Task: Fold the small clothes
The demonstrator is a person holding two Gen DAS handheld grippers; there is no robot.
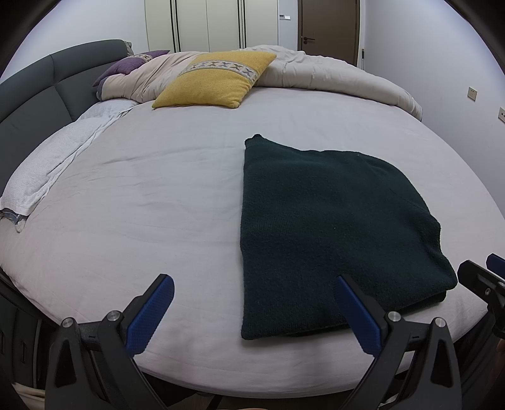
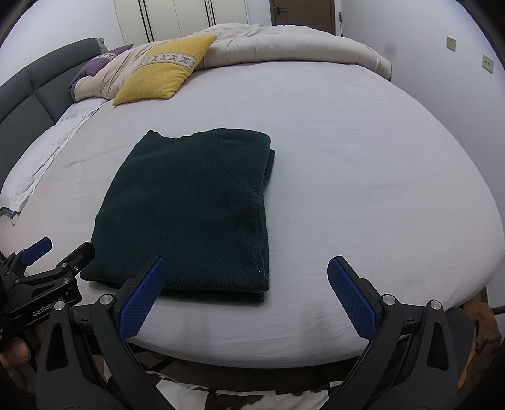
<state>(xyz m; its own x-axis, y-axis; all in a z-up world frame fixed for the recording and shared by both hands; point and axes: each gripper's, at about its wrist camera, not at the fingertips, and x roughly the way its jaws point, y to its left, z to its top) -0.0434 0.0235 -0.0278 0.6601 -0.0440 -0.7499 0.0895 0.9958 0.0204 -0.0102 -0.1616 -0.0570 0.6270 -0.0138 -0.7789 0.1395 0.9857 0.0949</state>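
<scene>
A dark green knit sweater (image 1: 331,227) lies folded into a flat rectangle on the pale bed sheet (image 1: 157,189), near the front edge. It also shows in the right wrist view (image 2: 192,205). My left gripper (image 1: 252,284) is open and empty, hovering above the front edge with its right finger over the sweater's near left part. My right gripper (image 2: 246,268) is open and empty, its left finger over the sweater's near edge. The right gripper shows at the edge of the left wrist view (image 1: 486,277), and the left gripper in the right wrist view (image 2: 47,261).
A yellow cushion (image 1: 214,80), a purple pillow (image 1: 129,66) and a bunched beige duvet (image 1: 331,72) lie at the back of the bed. A white towel (image 1: 47,164) lies along the left side by the grey headboard (image 1: 28,101). A door (image 1: 328,28) is behind.
</scene>
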